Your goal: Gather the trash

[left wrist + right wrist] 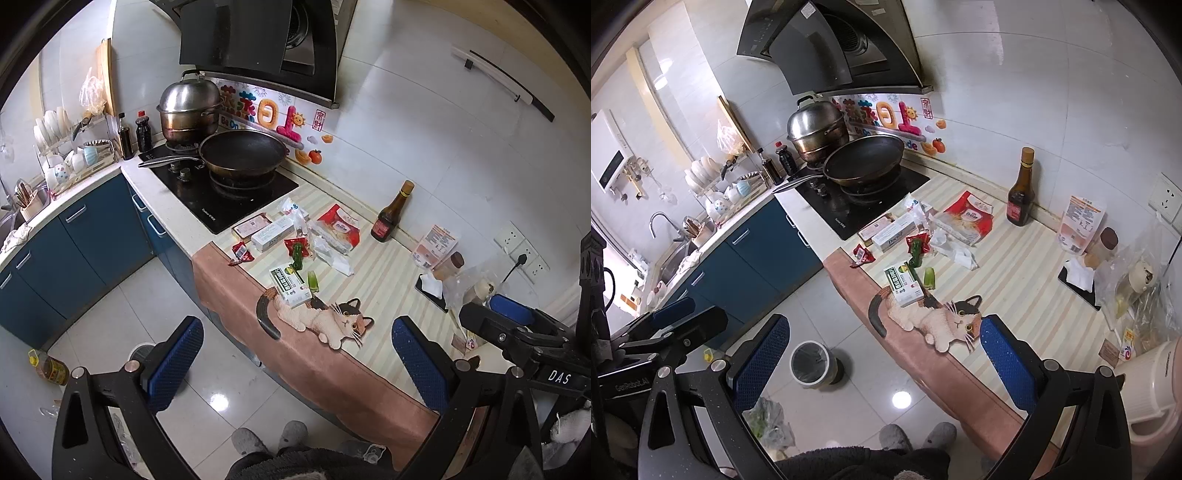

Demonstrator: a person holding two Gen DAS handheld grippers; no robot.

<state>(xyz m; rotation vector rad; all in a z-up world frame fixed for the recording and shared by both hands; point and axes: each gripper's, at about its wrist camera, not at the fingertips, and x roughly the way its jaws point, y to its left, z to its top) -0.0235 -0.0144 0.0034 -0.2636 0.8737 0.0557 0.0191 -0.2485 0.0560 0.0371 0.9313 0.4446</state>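
showing trash bin fully only in right view; left claw agape.

The left gripper hangs level, jaws spread wide and empty. The right gripper matches it alongside, empty too.

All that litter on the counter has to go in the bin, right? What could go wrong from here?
The green and white box lies at the counter's edge, so a clumsy grab might knock it to the floor. The dark bottle stands upright just behind the wrappers and could topple if bumped. The bin sits on the floor away from the counter, so litter may drop on the way.
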